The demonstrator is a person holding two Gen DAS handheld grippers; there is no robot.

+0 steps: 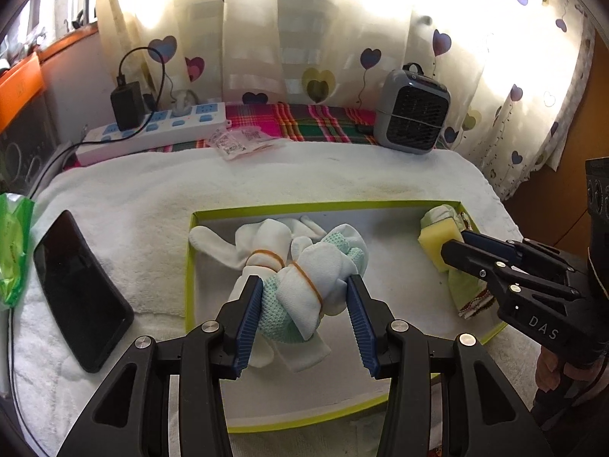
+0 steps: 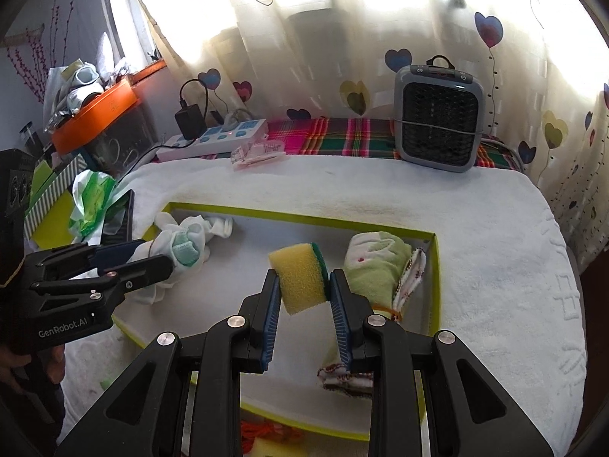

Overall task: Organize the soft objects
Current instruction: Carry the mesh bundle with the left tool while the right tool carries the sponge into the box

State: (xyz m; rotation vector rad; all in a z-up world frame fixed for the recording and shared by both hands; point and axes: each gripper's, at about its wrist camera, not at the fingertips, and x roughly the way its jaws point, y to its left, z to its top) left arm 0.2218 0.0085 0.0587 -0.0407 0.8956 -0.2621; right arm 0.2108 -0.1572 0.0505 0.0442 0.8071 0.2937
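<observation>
My left gripper (image 1: pixel 304 285) is shut on a white and mint sock bundle (image 1: pixel 304 285) tied with rubber bands, held over the left part of a shallow green-rimmed box (image 1: pixel 189 266). A second tied white sock bundle (image 1: pixel 251 243) lies in the box just behind it. My right gripper (image 2: pixel 302 278) is shut on a yellow sponge (image 2: pixel 300 282) with a green scouring side, above the box floor (image 2: pixel 243 259). Beside the sponge, at the box's right end, lies a rolled green cloth (image 2: pixel 377 266) tied with a band. Each gripper shows in the other's view: the right gripper (image 1: pixel 456 243) and the left gripper (image 2: pixel 163 257).
The box rests on a white towel (image 1: pixel 304 175) over the table. A black phone (image 1: pixel 80 289) lies left of the box, by a green plastic bag (image 1: pixel 13 247). At the back stand a power strip (image 1: pixel 152 129), small packets (image 1: pixel 239 143) and a grey heater (image 1: pixel 413 110). Heart-print curtains hang behind.
</observation>
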